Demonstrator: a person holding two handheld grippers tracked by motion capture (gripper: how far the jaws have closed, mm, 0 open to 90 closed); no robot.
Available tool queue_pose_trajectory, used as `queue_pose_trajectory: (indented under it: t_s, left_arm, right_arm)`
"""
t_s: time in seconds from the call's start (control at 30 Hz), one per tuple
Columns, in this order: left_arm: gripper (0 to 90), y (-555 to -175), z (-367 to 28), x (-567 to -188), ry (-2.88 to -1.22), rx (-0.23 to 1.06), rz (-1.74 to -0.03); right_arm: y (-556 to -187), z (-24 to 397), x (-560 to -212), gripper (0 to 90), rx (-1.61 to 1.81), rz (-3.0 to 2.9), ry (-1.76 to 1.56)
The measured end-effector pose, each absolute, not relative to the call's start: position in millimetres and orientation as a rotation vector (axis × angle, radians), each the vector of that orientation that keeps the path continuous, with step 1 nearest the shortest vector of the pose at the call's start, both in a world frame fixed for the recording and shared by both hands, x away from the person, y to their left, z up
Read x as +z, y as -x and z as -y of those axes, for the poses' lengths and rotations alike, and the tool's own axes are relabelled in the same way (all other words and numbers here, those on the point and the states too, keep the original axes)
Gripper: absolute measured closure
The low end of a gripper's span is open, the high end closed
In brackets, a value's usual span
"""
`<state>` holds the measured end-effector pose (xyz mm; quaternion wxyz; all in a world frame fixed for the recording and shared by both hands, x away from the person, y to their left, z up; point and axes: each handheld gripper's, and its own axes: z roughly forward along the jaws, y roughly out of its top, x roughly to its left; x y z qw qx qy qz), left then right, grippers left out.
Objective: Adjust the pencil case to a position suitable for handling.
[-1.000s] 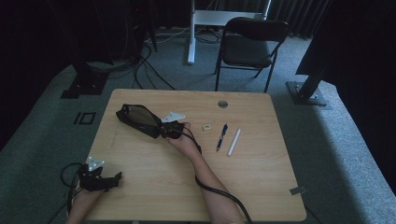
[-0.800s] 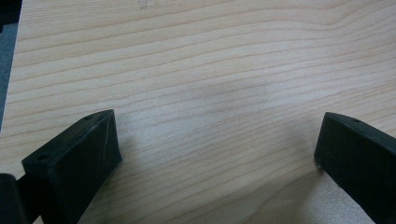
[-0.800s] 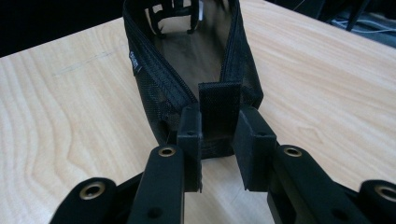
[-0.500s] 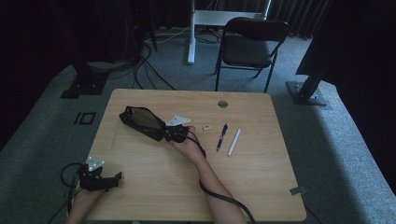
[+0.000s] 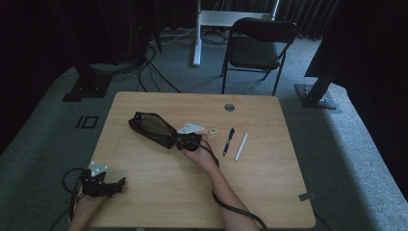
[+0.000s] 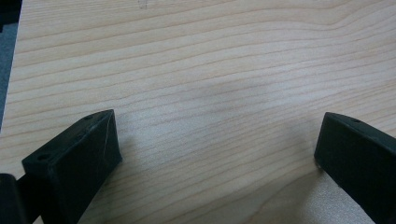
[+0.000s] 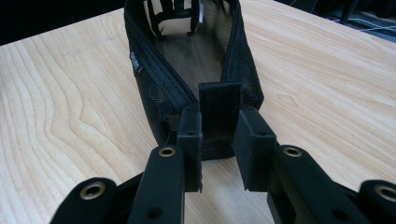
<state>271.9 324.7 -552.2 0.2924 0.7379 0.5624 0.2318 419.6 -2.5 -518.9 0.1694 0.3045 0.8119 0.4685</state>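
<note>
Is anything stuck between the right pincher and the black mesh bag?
No. The right gripper is already shut on the end tab of the black mesh pouch, and nothing else sits between them.

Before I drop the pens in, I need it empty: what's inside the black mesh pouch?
The black mesh pouch gapes open: bare mesh lining and black straps at its far end. The near end, behind the right gripper fingers, is hidden.

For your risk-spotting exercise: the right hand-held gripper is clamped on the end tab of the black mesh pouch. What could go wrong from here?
1. The right hand-held gripper pinches only the small fabric tab of the mesh pouch, so it may slip out.
2. The pouch stands unzipped; tugging could tip or collapse it.
3. The pen and white stick lie beside the right hand and could be knocked.
</note>
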Motion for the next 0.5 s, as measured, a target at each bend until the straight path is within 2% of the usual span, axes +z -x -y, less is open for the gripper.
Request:
queue_pose_trajectory:
  t_s: [0.5]
  left_arm:
    - [0.2, -272, -325, -552, -1.966, 0.618, -1.498]
  right_arm:
    - [-400, 23, -521, 73.0, 1.355, -2.293, -0.877]
